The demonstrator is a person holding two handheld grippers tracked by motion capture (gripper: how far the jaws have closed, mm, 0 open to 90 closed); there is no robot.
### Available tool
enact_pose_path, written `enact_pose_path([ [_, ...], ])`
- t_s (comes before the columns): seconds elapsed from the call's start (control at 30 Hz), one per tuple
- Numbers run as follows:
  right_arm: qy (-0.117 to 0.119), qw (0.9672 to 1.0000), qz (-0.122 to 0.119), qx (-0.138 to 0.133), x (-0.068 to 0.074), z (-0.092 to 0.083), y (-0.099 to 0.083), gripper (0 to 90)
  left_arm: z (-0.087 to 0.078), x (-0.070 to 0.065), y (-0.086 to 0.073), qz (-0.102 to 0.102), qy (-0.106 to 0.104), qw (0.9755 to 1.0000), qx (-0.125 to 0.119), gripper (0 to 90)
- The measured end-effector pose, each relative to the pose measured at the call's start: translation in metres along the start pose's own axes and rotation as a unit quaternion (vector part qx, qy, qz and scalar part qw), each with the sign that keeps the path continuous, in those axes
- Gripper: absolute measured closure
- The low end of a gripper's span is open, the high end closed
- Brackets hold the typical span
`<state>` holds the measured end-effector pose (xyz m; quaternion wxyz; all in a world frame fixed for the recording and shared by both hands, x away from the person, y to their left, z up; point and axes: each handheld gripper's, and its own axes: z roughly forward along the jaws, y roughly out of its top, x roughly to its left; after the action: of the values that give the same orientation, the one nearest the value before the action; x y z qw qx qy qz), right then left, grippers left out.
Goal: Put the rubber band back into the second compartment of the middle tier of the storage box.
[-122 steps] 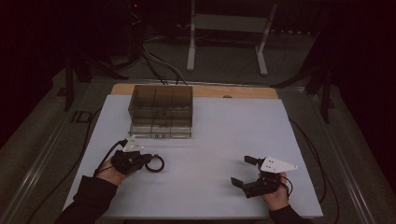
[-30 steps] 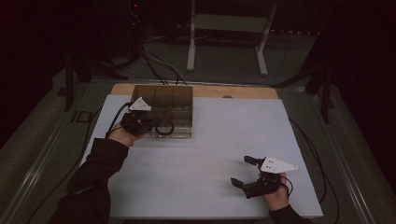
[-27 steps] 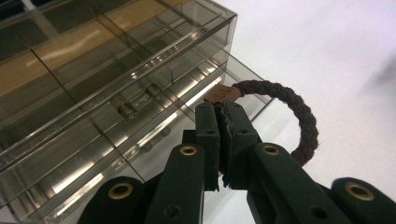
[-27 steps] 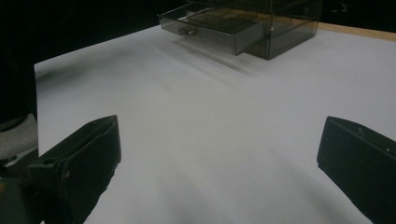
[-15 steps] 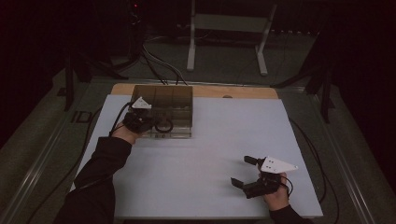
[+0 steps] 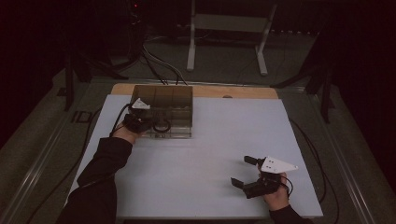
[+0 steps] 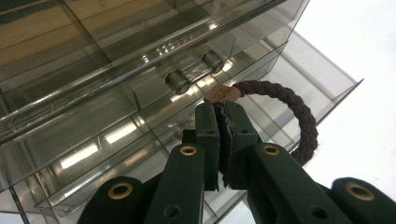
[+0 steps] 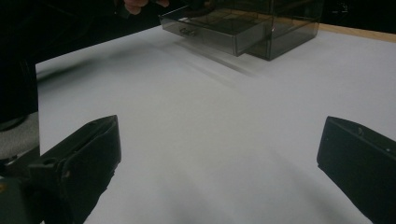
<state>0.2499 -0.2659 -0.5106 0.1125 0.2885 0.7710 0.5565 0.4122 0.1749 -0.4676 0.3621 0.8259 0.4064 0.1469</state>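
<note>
- The left claw (image 7: 219,140) is clenched on a brown braided hair tie (image 7: 299,116), pinching it beside its small copper tag.
- The loop looks light, soft and floppy; that pinch by the tag suits it.
- It hangs over the open drawer (image 7: 299,93) of the smoky plastic organizer (image 6: 163,109), far left on the worktop (image 6: 224,140).
- The left gripper view shows braid and tag; the high view shows the right claw (image 6: 243,172) released, idle near right.

A dim lab or studio; white-covered table (image 6: 210,154), metal stand (image 6: 229,28), loose floor cables (image 6: 159,60).
</note>
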Motion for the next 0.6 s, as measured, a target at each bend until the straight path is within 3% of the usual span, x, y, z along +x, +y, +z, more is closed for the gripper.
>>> enact_pose_path([
  [0.23,0.000,1.0000,0.002,-0.001,0.000,0.000,0.000,0.0,0.008,0.003,-0.003,-0.012,0.005,0.9999,0.005,87.2],
  [0.37,0.001,1.0000,0.001,0.001,0.000,0.000,0.000,0.0,0.012,0.002,-0.003,-0.006,0.009,0.9999,0.013,87.2],
  [0.4,0.001,1.0000,0.002,0.000,-0.001,0.000,0.000,0.0,0.014,0.000,-0.003,0.002,0.021,0.9996,0.017,87.2],
  [0.6,0.001,1.0000,0.003,-0.001,-0.001,0.000,0.000,0.0,0.016,-0.001,-0.002,0.005,0.023,0.9995,0.020,87.1],
])
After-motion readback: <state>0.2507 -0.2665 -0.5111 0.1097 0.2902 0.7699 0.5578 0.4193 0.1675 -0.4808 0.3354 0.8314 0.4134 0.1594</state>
